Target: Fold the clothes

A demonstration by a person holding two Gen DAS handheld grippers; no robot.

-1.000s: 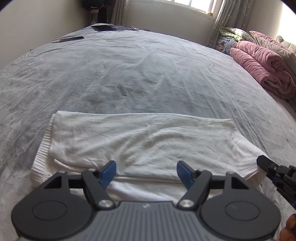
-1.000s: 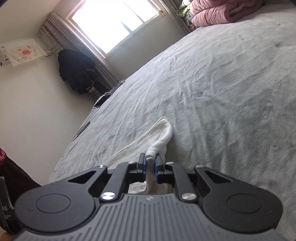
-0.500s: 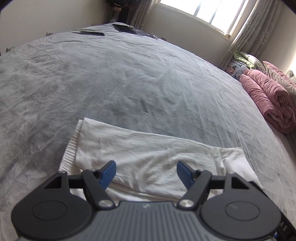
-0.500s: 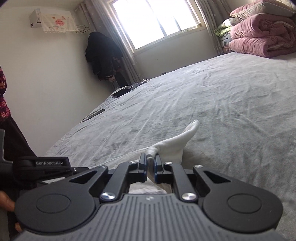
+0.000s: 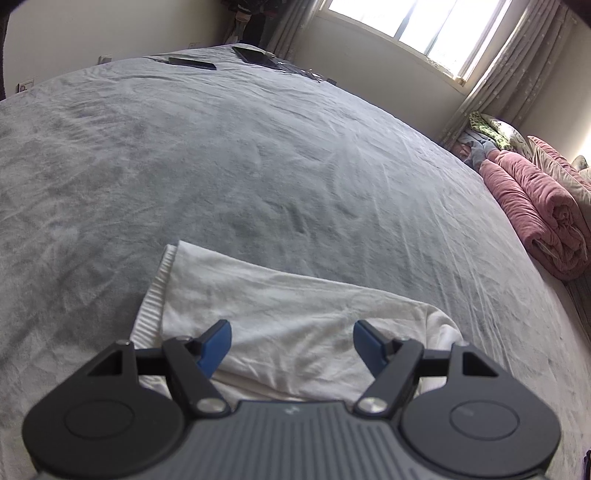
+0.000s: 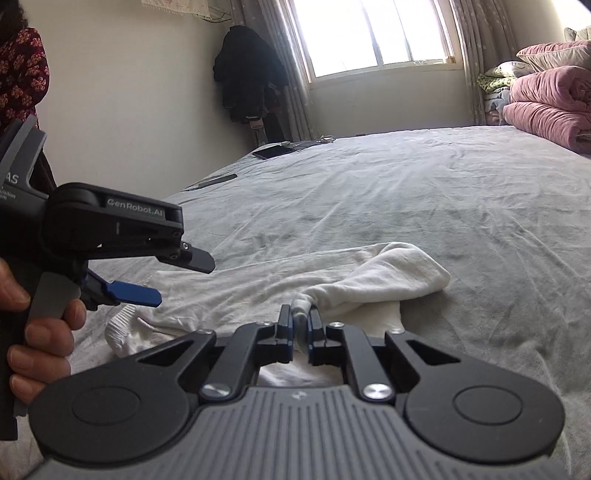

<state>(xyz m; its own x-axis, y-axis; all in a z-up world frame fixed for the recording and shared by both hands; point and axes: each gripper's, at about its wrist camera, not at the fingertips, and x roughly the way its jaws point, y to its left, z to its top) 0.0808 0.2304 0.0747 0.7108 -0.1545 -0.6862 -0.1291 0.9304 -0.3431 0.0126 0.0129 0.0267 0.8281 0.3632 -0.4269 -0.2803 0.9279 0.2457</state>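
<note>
Grey bedspread [image 5: 258, 166] fills both views, with a white garment [image 5: 295, 317] lying folded at its near edge. Only the right wrist view shows the right gripper [image 6: 302, 325] clenched on a bunched fold, and the left gripper [image 6: 177, 273] hanging released above the cloth. Its handle is cut off.

Two close wrist views low over the grey bed [image 5: 258, 166], both facing the window [image 6: 373, 33].
</note>
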